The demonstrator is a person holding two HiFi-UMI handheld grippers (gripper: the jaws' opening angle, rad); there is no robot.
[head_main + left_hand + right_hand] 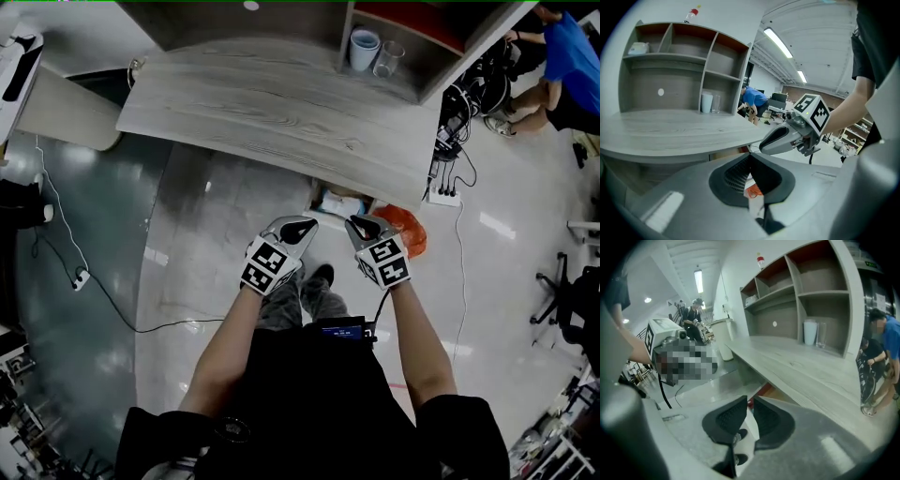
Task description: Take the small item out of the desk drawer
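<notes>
Two hand-held claws hover at six o'clock from a grey wooden desk [262, 103]: left gripper [298, 225] closed, empty; right gripper [362, 225] narrowly parted, holding nothing.

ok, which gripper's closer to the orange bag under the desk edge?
Right. In the head view the right gripper shows right next to the orange bag. The left gripper is on the right gripper's far side, farther from the bag.

drawer [339, 200] mostly hidden under desk [272, 112]
</notes>
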